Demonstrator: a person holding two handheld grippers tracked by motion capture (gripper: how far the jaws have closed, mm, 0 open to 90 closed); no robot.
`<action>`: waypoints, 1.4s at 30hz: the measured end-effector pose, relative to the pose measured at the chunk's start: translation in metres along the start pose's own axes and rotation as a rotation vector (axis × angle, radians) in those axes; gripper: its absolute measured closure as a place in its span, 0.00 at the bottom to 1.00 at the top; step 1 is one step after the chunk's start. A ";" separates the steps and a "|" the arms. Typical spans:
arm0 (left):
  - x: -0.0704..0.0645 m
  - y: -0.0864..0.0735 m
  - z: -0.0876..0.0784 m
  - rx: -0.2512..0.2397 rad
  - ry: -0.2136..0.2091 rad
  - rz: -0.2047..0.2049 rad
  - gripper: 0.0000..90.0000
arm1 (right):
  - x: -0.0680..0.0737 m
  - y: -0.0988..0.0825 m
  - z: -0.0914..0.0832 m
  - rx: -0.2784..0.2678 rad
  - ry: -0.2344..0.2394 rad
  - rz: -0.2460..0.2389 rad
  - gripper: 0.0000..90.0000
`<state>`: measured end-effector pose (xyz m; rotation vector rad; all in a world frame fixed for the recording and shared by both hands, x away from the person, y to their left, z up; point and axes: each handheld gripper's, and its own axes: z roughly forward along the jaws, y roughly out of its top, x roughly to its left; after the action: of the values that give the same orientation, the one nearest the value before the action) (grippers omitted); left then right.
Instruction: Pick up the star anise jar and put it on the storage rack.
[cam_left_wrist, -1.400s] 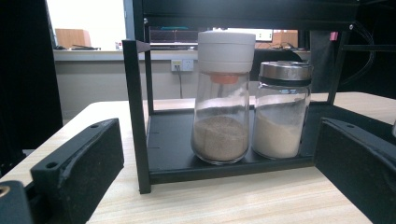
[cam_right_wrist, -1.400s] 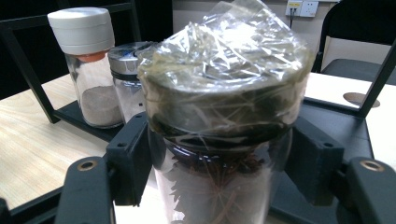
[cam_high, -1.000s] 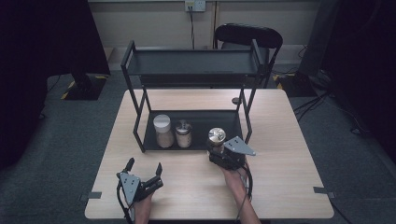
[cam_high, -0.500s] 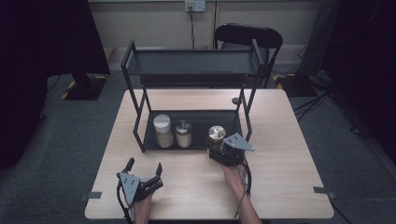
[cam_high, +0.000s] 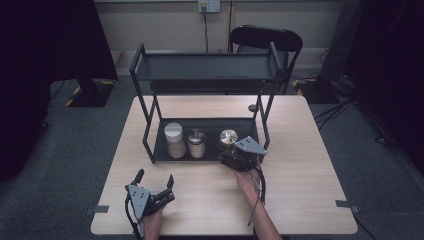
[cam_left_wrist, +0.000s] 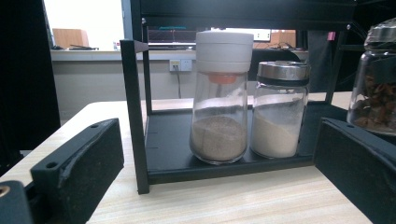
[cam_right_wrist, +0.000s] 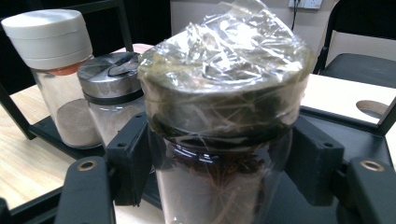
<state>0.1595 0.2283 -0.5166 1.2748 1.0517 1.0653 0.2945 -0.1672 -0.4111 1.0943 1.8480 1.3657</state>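
Item: right gripper (cam_right_wrist: 219, 182), black two-jaw, clamped on the glass body of a clear jar with a plastic-wrapped metal lid (cam_right_wrist: 224, 107), dark dried contents inside. Location: jar at the right end of the lower tray of the black metal two-tier rack (cam_high: 205, 152), just beside its front-right post.

Adjacent: steel-lidded glass shaker of pale powder (cam_right_wrist: 112, 95) close alongside; white-capped glass jar of brown powder (cam_right_wrist: 58, 74) beyond.

Left gripper (cam_high: 152, 192): jaws apart, empty, resting on the pale wooden table (cam_high: 310, 165).

Risks: smooth glass may slip in the pads; a sideways swing would likely knock the shaker; a high lift could strike the upper shelf; loose wrap may snag.
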 end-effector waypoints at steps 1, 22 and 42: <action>0.000 0.000 0.000 0.000 -0.001 0.000 0.01 | -0.001 0.000 0.001 -0.001 0.000 -0.002 0.35; 0.000 0.000 0.000 0.000 -0.002 0.000 0.01 | -0.001 -0.004 0.025 0.021 0.000 -0.022 0.35; 0.000 0.000 0.000 -0.001 -0.003 -0.001 0.01 | 0.002 -0.007 0.041 0.026 0.002 -0.026 0.35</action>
<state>0.1593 0.2285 -0.5168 1.2739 1.0497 1.0628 0.3262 -0.1473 -0.4302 1.0786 1.8800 1.3317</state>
